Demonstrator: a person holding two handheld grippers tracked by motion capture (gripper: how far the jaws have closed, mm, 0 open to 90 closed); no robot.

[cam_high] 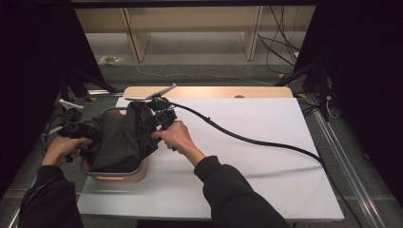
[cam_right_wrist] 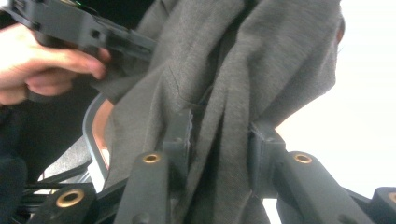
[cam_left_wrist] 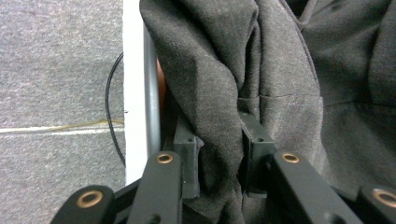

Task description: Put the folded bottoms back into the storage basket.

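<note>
Sleeves point(cam_high: 228, 190) come in from below, each hand working a claw. Left claw point(cam_left_wrist: 219, 158) and right claw point(cam_right_wrist: 219, 140) are both pinched on a dark cloth point(cam_high: 121, 137) heaped in a pink basket point(cam_high: 119, 176) at the white surface's point(cam_high: 247, 156) left side.

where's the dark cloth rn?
High view: the dark cloth sits at the table's left, bunched over the pink basket, pinched between the left gripper and the right gripper.
</note>
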